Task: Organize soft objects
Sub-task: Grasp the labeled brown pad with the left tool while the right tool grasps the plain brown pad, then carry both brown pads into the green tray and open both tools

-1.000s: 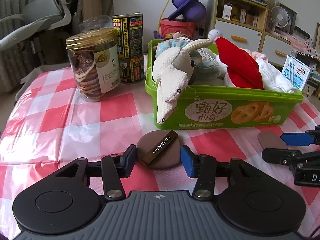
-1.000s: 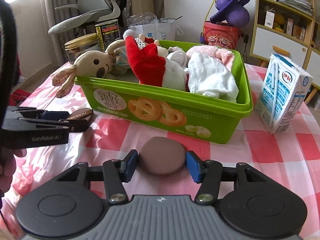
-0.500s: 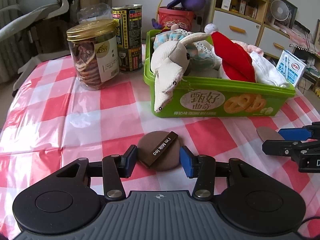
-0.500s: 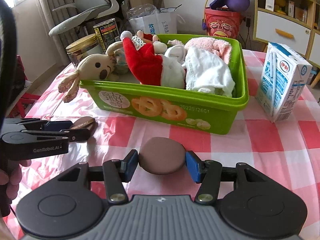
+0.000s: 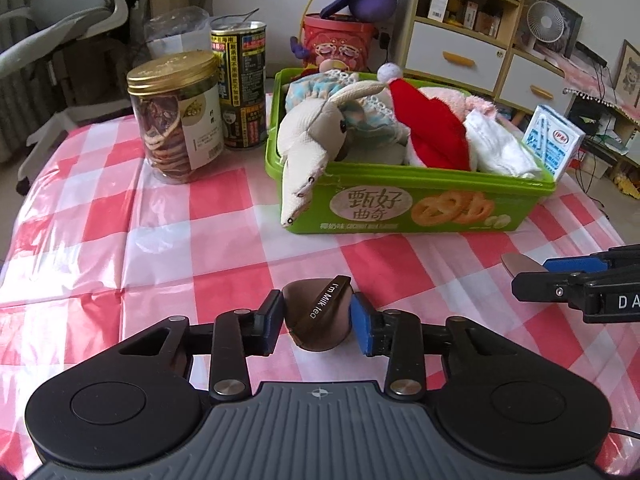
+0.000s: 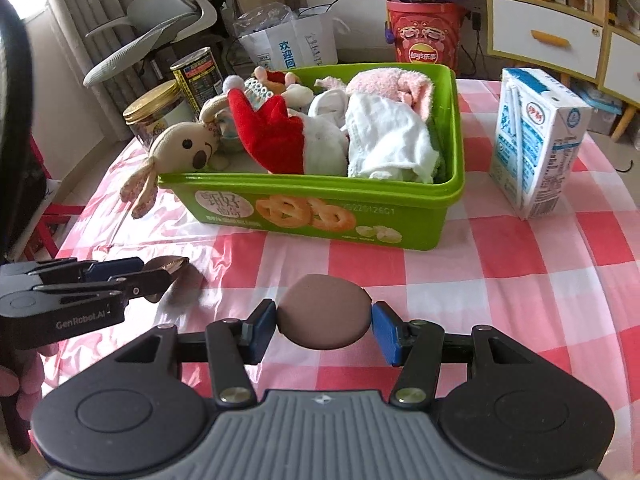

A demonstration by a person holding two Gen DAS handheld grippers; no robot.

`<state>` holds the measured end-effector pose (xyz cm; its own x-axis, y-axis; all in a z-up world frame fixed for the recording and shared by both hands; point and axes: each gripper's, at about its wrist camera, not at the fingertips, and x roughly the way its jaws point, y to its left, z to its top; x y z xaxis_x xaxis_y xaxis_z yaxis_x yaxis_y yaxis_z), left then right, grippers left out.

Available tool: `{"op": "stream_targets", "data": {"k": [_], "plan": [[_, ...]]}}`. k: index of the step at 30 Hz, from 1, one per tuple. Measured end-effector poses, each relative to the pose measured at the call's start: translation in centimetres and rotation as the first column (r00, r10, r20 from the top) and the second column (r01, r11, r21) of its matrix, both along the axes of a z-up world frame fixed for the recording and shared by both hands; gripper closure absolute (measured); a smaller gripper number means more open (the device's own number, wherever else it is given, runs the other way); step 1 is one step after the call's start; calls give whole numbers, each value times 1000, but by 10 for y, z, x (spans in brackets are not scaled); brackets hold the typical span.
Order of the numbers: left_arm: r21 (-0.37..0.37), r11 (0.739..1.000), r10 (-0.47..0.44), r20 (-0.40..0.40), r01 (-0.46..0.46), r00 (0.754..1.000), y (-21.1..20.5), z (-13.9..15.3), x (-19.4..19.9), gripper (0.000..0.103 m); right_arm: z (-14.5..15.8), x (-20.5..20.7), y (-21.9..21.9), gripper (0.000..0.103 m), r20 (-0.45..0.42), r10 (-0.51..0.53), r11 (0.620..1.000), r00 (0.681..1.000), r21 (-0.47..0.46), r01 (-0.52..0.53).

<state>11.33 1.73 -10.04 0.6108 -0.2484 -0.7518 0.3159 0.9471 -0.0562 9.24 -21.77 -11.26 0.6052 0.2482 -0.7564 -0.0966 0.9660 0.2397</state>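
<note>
My left gripper (image 5: 316, 322) is shut on a brown round puff with a "I'm Milk tea" band (image 5: 318, 318), squeezed and lifted above the checked cloth. My right gripper (image 6: 323, 326) is shut on a plain brown round puff (image 6: 323, 311), also held above the table. The green cookie box (image 5: 404, 208) stands behind, filled with a cream rabbit plush (image 5: 310, 148), a red Santa hat (image 5: 428, 128), a white cloth (image 6: 384, 140) and a pink plush (image 6: 394, 84). The rabbit's ear hangs over the box's front wall. The left gripper also shows in the right wrist view (image 6: 160, 272).
A jar of dried slices with a gold lid (image 5: 176, 116) and a dark tin can (image 5: 239, 84) stand left of the box. A milk carton (image 6: 536, 148) stands to its right. A red-and-white checked tablecloth (image 5: 180, 240) covers the table.
Both grippers have risen and drawn back from the box with their puffs. The left gripper has squeezed its puff narrower and tilted it.
</note>
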Motion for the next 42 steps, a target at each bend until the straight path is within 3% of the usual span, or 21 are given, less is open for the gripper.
{"op": "stream_targets", "data": {"k": [24, 32, 42], "plan": [[-144, 990, 0, 91, 13, 996, -11, 52, -21, 65, 50, -11, -23, 79, 84, -144, 977, 986, 168, 128], [-234, 972, 50, 136, -16, 989, -24, 58, -5, 65, 56, 4, -33, 79, 84, -235, 938, 968, 280, 203], [-254, 963, 151, 234, -90, 960, -47, 45, 25, 61, 53, 34, -38, 78, 105, -343, 880, 933, 383, 281]]}}
